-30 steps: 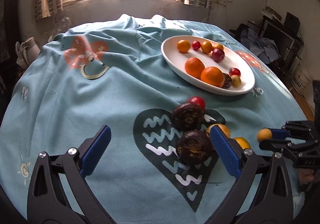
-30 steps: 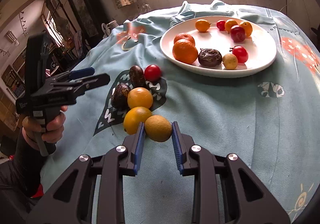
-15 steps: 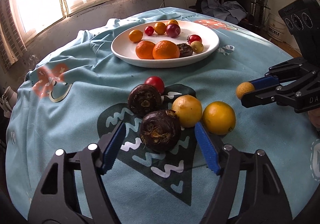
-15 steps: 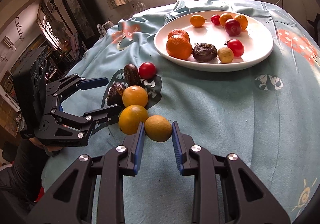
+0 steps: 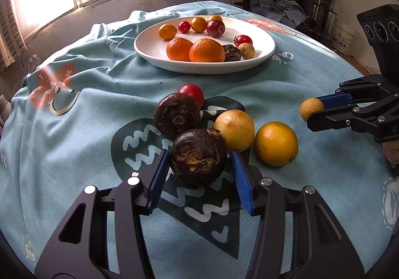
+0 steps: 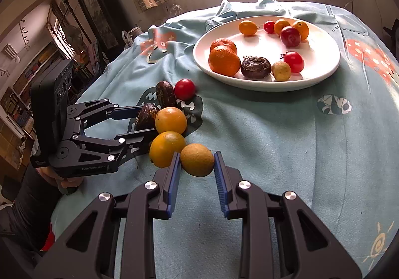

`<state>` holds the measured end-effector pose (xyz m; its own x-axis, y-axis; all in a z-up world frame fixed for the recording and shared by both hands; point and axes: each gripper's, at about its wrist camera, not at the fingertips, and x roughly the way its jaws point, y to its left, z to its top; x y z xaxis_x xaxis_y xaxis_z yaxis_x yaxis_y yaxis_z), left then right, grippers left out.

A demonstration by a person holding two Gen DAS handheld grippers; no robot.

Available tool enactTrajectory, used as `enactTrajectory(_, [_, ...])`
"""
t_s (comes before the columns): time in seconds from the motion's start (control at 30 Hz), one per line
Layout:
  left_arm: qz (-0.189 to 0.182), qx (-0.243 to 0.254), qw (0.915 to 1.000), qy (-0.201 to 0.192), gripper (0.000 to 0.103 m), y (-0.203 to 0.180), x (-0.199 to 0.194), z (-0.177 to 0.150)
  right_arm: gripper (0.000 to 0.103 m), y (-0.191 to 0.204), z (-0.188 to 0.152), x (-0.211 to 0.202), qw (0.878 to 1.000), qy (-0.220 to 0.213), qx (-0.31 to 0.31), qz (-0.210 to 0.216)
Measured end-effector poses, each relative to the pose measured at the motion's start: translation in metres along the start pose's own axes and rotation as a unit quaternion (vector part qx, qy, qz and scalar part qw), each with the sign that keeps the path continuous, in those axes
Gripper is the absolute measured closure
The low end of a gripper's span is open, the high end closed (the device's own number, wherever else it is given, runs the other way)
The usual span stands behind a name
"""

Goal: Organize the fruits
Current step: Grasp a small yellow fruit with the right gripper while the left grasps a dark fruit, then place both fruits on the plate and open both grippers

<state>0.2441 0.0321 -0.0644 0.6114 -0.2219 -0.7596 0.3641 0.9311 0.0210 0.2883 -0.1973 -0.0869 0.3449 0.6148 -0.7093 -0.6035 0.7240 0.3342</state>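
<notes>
My left gripper [image 5: 199, 174] straddles a dark brown water chestnut [image 5: 198, 156] lying on the cloth; its blue pads stand close on both sides with small gaps. A second chestnut [image 5: 177, 114], a red tomato [image 5: 191, 93] and two yellow-orange fruits [image 5: 234, 129] [image 5: 276, 143] lie beside it. My right gripper [image 6: 197, 174] is shut on a small tan-yellow fruit [image 6: 197, 159], held above the cloth; it also shows in the left wrist view [image 5: 311, 108]. The white plate [image 6: 324, 71] beyond holds oranges, tomatoes, a chestnut and small fruits.
The teal patterned tablecloth [image 5: 87, 109] covers a round table and is rumpled at the far side near the window. A desk with clothes [image 5: 286, 9] stands off to the right; shelves [image 6: 22, 84] stand to the left.
My left gripper swung around, moved in on the near chestnut and narrowed around it. My right gripper kept its hold on the small fruit and stayed about in place.
</notes>
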Motion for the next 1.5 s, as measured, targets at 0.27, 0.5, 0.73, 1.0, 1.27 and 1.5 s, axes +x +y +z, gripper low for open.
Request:
enactTrajectory(0.27, [0.003, -0.006, 1.0000, -0.002, 0.059, -0.003, -0.007, -0.001, 0.074, 0.002, 0.000, -0.002, 1.000, -0.004, -0.005, 0.004])
enactTrajectory(0.5, [-0.036, -0.030, 0.9982, -0.036, 0.059, -0.010, -0.035, -0.003, 0.074, 0.021, -0.001, -0.012, 0.997, -0.050, -0.052, 0.021])
enactTrajectory(0.73, [-0.062, -0.058, 0.9947, -0.057, 0.059, -0.003, -0.034, 0.042, 0.074, -0.008, 0.029, -0.023, 0.990, -0.138, 0.023, 0.019])
enactTrajectory(1.0, [-0.035, -0.088, 0.9946, -0.043, 0.059, 0.020, 0.028, 0.128, 0.074, -0.071, 0.076, -0.002, 0.977, -0.178, 0.100, -0.062])
enactTrajectory(1.27, [-0.001, -0.106, 0.9937, -0.034, 0.042, 0.033, 0.064, 0.165, 0.067, -0.091, 0.096, 0.011, 0.976, -0.183, 0.099, -0.072])
enactTrajectory(1.5, [0.034, -0.149, 0.9855, -0.073, 0.007, 0.044, 0.005, 0.134, 0.047, -0.065, 0.089, -0.010, 0.977, -0.188, 0.074, -0.066])
